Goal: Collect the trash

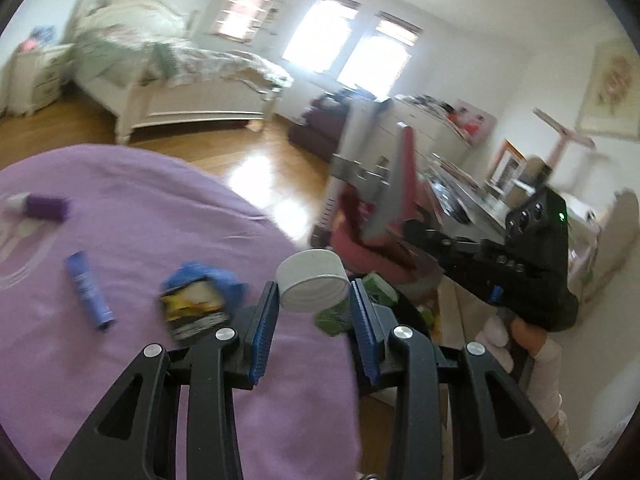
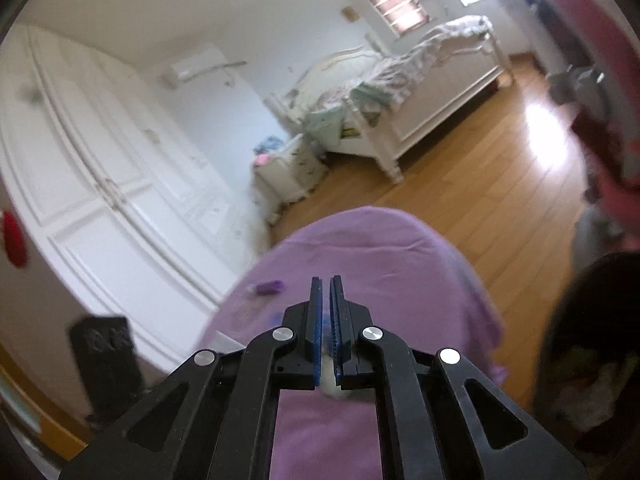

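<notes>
Bedroom, purple-covered desk [image 1: 120,360]. Left gripper [image 1: 314,300] clamps white cap [image 1: 312,280]; right gripper [image 2: 326,320] nearly closed on whitish scrap [image 2: 330,388]. Blue tube [image 1: 89,290], wrapper [image 1: 196,310], purple bottle [image 1: 44,208] uncollected.

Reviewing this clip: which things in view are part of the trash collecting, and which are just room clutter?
Job:
white cap between the left gripper fingers
blue tube, crumpled wrapper and purple bottle on the purple cover
dark bin
right gripper, nearly shut on something pale

Lying about:
bed
nightstand
wardrobe
</notes>
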`<state>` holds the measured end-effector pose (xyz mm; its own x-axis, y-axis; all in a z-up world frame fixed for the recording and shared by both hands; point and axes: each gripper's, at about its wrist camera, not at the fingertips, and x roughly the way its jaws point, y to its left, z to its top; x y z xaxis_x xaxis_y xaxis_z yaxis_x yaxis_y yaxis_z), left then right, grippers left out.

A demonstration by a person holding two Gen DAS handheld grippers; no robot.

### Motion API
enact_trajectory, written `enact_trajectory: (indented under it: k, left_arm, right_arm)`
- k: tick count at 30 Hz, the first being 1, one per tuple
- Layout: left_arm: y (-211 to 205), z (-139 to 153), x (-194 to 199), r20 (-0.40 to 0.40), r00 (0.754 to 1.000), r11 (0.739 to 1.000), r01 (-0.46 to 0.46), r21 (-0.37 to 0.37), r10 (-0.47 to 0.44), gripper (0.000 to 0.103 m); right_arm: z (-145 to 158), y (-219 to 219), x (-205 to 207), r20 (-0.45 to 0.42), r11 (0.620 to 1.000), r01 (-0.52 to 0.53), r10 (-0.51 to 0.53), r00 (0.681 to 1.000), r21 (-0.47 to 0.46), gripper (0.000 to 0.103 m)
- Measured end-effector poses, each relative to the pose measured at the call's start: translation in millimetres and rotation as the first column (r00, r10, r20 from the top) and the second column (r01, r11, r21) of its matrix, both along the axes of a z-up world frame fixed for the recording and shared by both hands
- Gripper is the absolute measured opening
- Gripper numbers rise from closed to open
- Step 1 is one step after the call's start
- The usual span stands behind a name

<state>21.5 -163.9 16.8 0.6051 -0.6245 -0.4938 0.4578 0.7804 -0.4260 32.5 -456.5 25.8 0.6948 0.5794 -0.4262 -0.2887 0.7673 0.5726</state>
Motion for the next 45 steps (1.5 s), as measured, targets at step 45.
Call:
enact_trajectory:
  k: [45]
  left_arm:
    - [20.9,-39.7,2.0,-0.12,0.989,0.992,-0.072,0.105,0.084,0.037]
  right_arm:
    - [-93.1,161.5,154.3,-0.192,0.62,-0.572,0.571,0.798,-0.537,0.027]
